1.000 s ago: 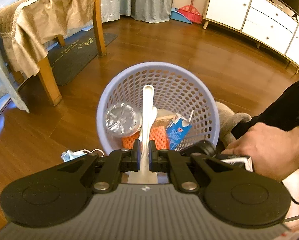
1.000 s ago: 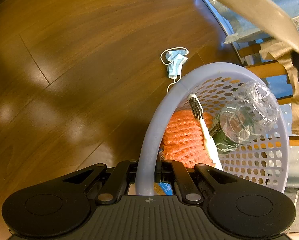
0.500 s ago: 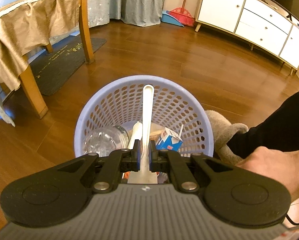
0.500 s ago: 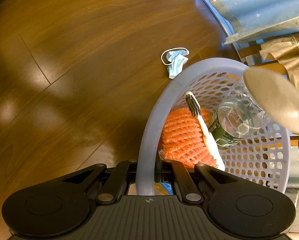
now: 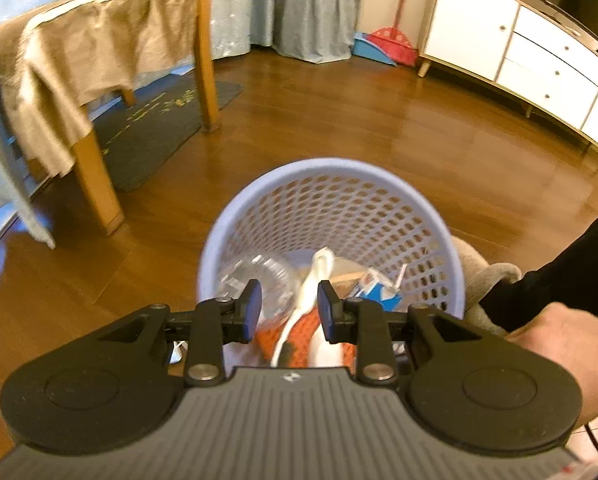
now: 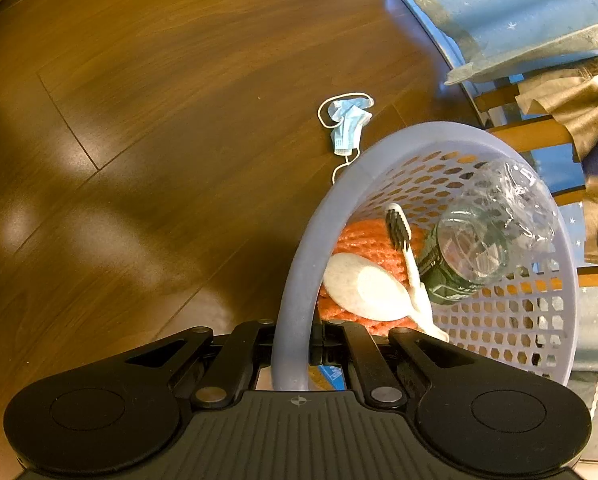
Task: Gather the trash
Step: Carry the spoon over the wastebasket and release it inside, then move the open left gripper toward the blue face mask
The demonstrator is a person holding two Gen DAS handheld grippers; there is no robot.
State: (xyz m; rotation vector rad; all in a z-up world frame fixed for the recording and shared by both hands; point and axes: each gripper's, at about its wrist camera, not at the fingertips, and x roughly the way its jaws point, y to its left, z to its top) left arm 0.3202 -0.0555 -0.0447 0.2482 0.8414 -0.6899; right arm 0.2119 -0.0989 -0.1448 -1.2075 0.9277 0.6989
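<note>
- The left gripper (image 5: 287, 312) hangs over the lavender mesh basket (image 5: 331, 168), its jaws spread and holding nothing.
- The right gripper (image 6: 295, 344) pinches the basket's rim (image 6: 295, 300) at 6 o'clock.
- Inside the basket lie a white spoon (image 6: 365, 286), a toothbrush (image 6: 405, 248), orange foam netting (image 6: 363, 236), a clear plastic bottle (image 6: 487, 232) and a blue carton (image 5: 379, 292).
- A crumpled blue face mask (image 6: 349, 122) lies on the wooden floor (image 6: 159, 120), just beyond the basket at 12 o'clock.
</note>
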